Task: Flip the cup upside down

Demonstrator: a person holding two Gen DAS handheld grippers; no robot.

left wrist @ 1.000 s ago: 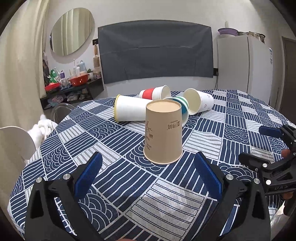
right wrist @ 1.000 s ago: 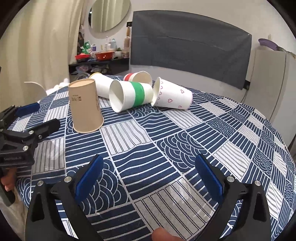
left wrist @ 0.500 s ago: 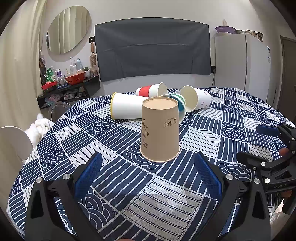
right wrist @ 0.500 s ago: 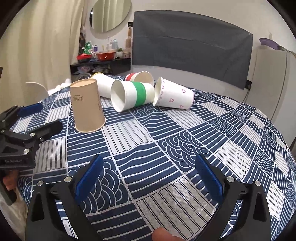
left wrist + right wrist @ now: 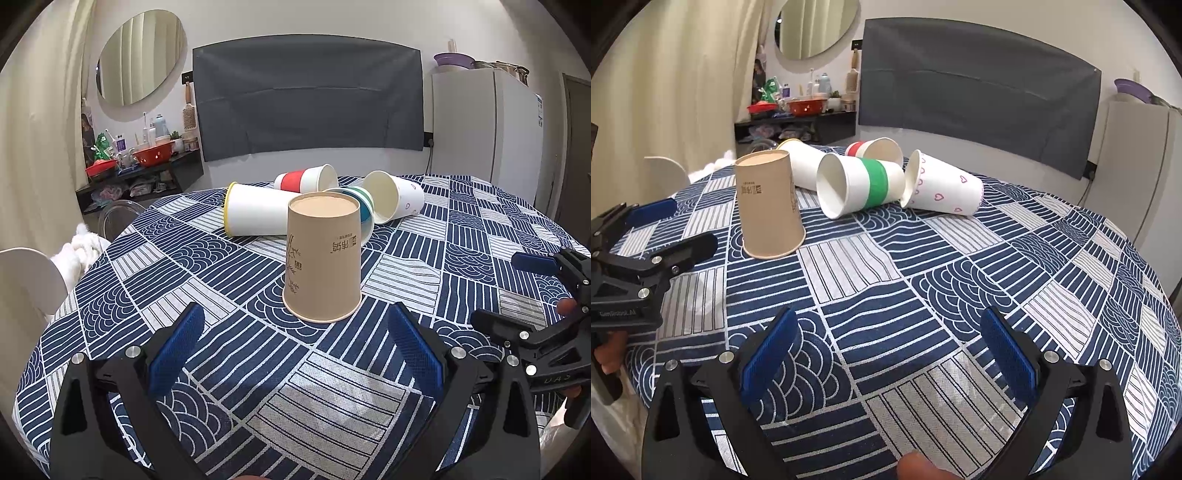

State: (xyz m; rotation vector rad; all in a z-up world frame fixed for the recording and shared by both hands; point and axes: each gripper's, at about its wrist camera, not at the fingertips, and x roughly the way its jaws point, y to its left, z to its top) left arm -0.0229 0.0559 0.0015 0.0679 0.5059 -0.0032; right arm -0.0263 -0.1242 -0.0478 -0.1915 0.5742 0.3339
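1. The left gripper [image 5: 295, 343] is hovering low over the worktop [image 5: 332, 398], a round table under a navy-and-white patterned cloth; its jaws are spread wide and gripping nothing.

2. The right gripper [image 5: 886, 350] is hovering likewise, jaws released and empty, with only bare cloth lying between them.

3. Just ahead of the left jaws, centred on their gap and clear of both blue pads [image 5: 177, 347], the plain brown paper cup [image 5: 323, 258] is standing mouth down on the worktop, its closed base facing up. From the right wrist view the same cup is sitting well off to the left of the right jaws.

4. Judging by that pose, the flip of this cup is looking finished: the rim is resting flat on the cloth and nothing is holding it.

5. Beyond the brown cup, four more paper cups are lying on their sides in a loose cluster: a white cup with a yellow rim [image 5: 255, 214], a white cup with a green band [image 5: 857, 186], a white cup with pink hearts [image 5: 945, 184], and farthest, a white cup with a red band [image 5: 306, 179].

6. If those also count, they are waiting to be turned; the task line is naming only one cup.
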